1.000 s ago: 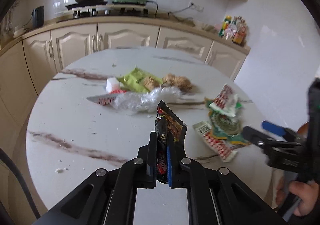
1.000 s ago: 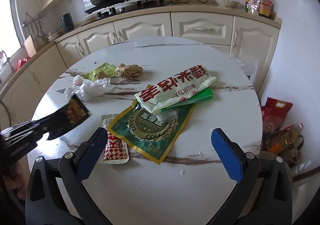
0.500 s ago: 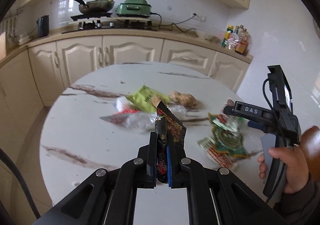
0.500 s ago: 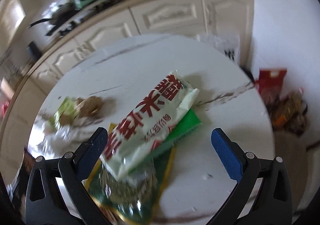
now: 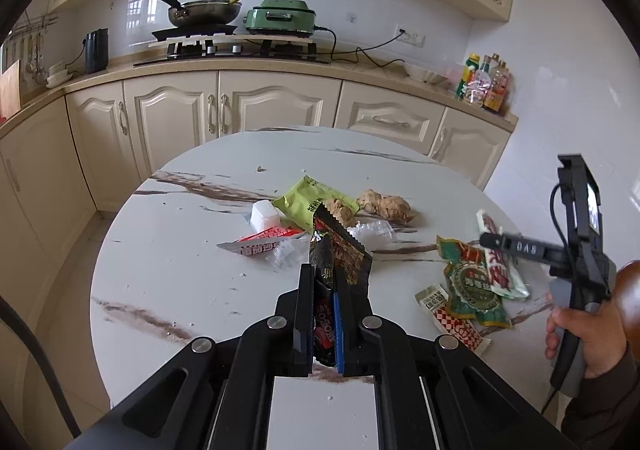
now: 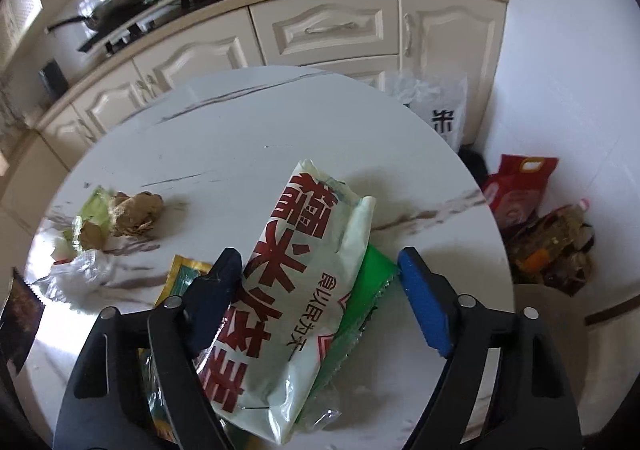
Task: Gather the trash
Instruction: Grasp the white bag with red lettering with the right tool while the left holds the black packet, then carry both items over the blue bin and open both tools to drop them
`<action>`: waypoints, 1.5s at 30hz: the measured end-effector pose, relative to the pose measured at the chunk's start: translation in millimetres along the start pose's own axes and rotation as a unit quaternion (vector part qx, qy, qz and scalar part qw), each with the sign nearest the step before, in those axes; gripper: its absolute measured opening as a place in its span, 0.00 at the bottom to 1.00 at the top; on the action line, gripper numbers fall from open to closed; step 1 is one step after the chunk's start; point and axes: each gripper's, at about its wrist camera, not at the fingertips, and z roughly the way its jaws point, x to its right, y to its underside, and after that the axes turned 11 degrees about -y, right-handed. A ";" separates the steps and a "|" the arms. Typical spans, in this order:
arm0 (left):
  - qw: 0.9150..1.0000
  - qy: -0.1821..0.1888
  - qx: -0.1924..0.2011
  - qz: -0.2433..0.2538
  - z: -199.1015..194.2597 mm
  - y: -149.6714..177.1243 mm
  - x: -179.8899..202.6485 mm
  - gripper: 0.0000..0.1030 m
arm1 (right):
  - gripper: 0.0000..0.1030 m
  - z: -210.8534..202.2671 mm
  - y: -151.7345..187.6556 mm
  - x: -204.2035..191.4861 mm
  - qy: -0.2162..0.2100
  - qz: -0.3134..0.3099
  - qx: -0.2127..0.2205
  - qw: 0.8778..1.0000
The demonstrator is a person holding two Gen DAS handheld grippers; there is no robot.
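My left gripper [image 5: 325, 278] is shut on a dark snack wrapper [image 5: 340, 250], held above the round marble table [image 5: 180, 270]. The same wrapper [image 6: 20, 318] shows at the left edge of the right wrist view. My right gripper [image 6: 318, 262] points down over a white bag with red characters [image 6: 304, 282]. That bag lies on a green packet [image 6: 368, 290] and a gold-green packet [image 6: 180, 274]. Its jaws are closing with the bag between them; the right pad still stands apart from it. In the left wrist view a hand holds the right gripper [image 5: 486, 239] over that pile.
More litter lies mid-table: a lime packet [image 5: 310, 200], ginger pieces [image 5: 386, 206], a small white tub [image 5: 264, 215], a red-white wrapper [image 5: 260, 244], clear plastic [image 5: 372, 230] and a red checked sachet [image 5: 452, 320]. Sacks [image 6: 516, 190] sit on the floor right of the table.
The right gripper swung in over the white bag, tipped down, and its jaws have narrowed around it. The left gripper keeps its hold on the dark wrapper and has lifted slightly.
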 end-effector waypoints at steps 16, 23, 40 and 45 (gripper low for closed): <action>1.000 0.020 0.012 -0.007 -41.9 9.4 -10.1 0.04 | 0.02 -31.4 10.7 -0.5 -0.037 -0.045 0.003 0.998; 1.000 0.017 0.010 -0.010 -53.4 18.1 -17.6 0.04 | 0.81 -53.0 31.8 -9.4 0.014 -0.109 0.040 0.993; 0.999 0.031 0.006 -0.030 -55.1 15.5 -25.6 0.04 | 0.51 -33.2 39.9 -1.2 -0.009 -0.107 0.000 0.994; 0.999 0.035 0.018 -0.035 -72.1 19.8 -37.2 0.04 | 0.51 -57.3 45.3 -13.4 -0.018 -0.110 0.031 0.993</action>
